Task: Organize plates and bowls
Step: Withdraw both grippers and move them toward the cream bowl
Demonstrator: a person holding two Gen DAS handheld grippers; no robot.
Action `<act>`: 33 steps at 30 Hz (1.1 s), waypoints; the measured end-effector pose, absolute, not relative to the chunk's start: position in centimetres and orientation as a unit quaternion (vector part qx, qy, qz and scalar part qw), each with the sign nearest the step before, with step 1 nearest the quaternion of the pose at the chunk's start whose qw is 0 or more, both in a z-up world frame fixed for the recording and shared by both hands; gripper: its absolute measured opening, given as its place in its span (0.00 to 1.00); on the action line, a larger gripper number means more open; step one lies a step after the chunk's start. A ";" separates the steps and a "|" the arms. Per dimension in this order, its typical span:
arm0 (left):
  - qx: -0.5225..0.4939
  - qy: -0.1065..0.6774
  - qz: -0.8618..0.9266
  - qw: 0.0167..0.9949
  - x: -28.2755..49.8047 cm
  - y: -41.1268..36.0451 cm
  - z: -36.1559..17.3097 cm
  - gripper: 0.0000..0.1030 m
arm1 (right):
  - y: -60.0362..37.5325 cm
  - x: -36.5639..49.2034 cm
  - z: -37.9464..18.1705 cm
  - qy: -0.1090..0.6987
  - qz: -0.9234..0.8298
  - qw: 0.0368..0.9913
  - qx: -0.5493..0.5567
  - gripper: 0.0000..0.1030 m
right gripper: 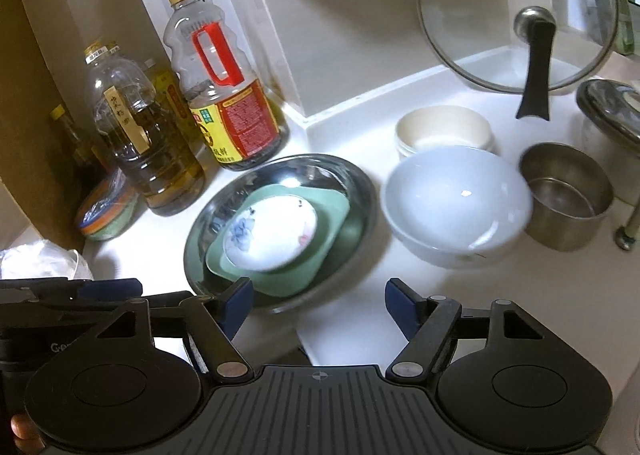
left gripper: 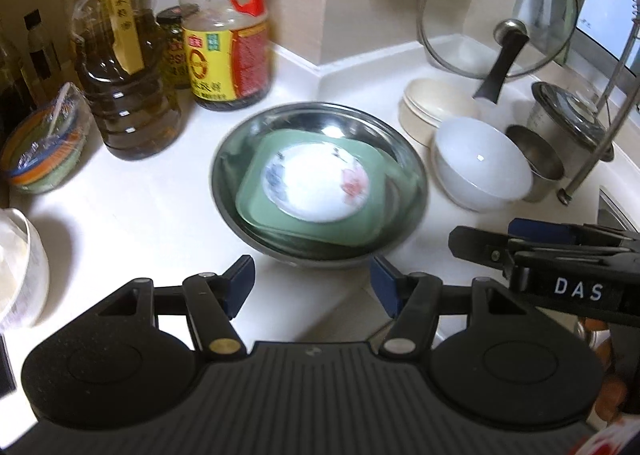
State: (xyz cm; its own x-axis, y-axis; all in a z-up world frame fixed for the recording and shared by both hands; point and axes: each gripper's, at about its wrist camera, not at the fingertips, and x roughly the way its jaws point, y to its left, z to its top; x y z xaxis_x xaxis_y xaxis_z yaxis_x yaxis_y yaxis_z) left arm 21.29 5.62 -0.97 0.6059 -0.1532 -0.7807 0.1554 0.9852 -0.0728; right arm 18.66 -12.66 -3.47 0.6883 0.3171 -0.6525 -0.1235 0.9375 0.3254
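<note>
Since the floral plate (left gripper: 316,185) is already sitting on the green square plate (left gripper: 308,195) inside the steel basin (left gripper: 320,183), the plate stack is looking done; the white bowl (right gripper: 456,203) and cream bowl (right gripper: 442,129) are sitting just beside each other on the counter (left gripper: 160,215), not nested, so that part is looking left to do. Left gripper (left gripper: 312,285) is hanging wide open and empty near the basin rim, touching nothing; right gripper (right gripper: 318,305) is likewise open, holding nothing
</note>
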 end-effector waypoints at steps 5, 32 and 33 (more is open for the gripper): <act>0.006 0.438 -0.088 0.894 19.9 2.8 -0.9 0.60 | -15.3 16.8 -3.4 0.378 0.118 0.910 0.122 0.71; 0.041 0.442 -0.115 0.888 17.4 -5.3 -0.8 0.61 | -24.3 13.1 -5.0 0.398 0.070 0.902 0.154 0.71; 0.042 0.442 -0.116 0.889 17.6 -5.3 -0.7 0.63 | -24.4 13.3 -5.0 0.400 0.065 0.901 0.155 0.71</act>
